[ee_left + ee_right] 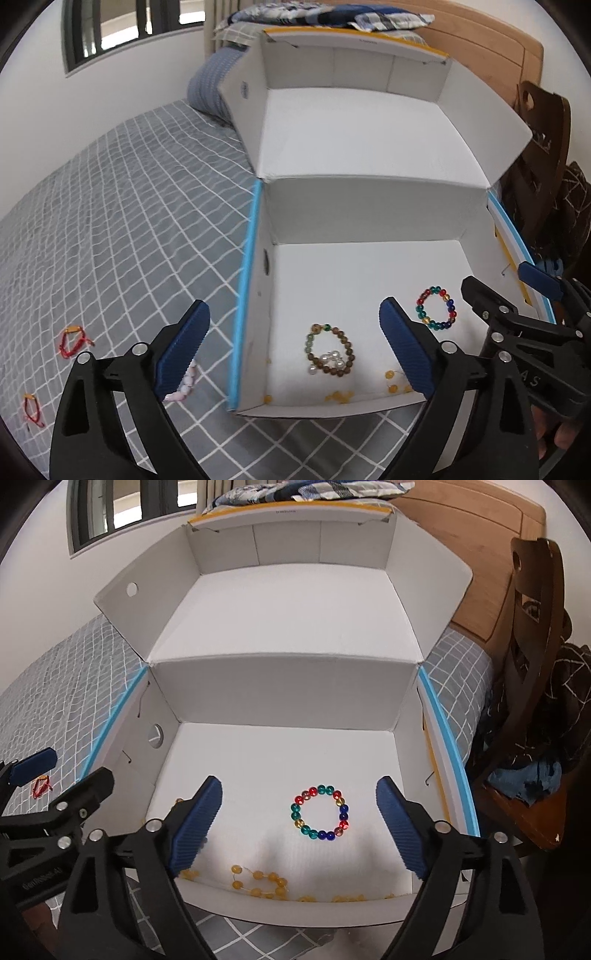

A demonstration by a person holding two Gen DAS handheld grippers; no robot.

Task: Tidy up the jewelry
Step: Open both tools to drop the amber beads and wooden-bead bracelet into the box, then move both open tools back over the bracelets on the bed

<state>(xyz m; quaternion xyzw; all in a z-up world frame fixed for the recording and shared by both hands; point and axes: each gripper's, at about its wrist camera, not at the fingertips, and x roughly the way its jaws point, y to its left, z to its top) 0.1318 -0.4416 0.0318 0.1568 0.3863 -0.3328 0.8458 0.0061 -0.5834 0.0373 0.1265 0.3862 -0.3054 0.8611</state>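
Left gripper [295, 345]: fingers [183, 347] wide apart, nothing clamped. They straddle the box's [369, 266] left wall w/ blue edge; one finger over the bed [110, 221], other inside the box. Between them on the box floor lies a brown bead bracelet [330, 349] w/ a small pearl cluster [330, 360] resting inside its ring, touching it.

Right gripper [299, 825]: fingers [400, 830] also spread wide, empty, both inside the box. Multicolour bead bracelet [320, 812] lies flat on the box floor between them, nearer the right finger, touching neither. In left view same bracelet sits at 1 o'clock from the brown one, apart from it.

Yellow bead strand [258, 880] runs along the box's near wall, at 7 o'clock from the multicolour bracelet; partly hidden by the left finger of the right gripper.

Outside the box, on the grey checked bed: pink-white bead bracelet [184, 384] just behind the left gripper's left finger, mostly hidden. Two red cord bracelets, one [72, 341] at 9 o'clock of that finger, another [32, 410] further toward 8 o'clock, near frame edge.

Box lid stands open at 12 o'clock. Wooden chair [532, 664] w/ dark clothes at 3 o'clock of box.
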